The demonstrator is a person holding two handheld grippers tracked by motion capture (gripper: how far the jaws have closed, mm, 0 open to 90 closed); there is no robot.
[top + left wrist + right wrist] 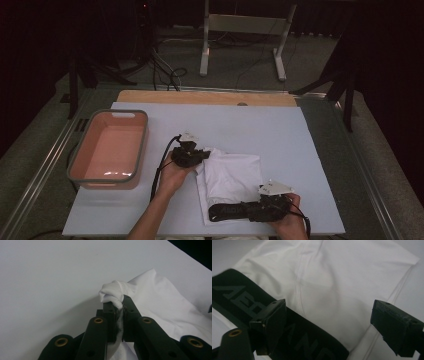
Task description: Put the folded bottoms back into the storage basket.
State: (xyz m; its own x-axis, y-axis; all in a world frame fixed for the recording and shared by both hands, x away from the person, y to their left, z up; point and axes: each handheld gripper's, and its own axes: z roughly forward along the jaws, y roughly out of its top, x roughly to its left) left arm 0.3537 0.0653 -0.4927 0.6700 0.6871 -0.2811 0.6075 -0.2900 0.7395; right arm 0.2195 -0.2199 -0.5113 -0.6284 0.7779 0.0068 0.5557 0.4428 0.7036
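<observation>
White table | left gripper pinches garment | right gripper agape

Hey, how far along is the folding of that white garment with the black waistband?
The white fabric garment already lies folded compact on the table. In hand: the left gripper is clamped on a bunched edge, the right gripper open over the black waistband. The pink bin holds nothing yet.
</observation>
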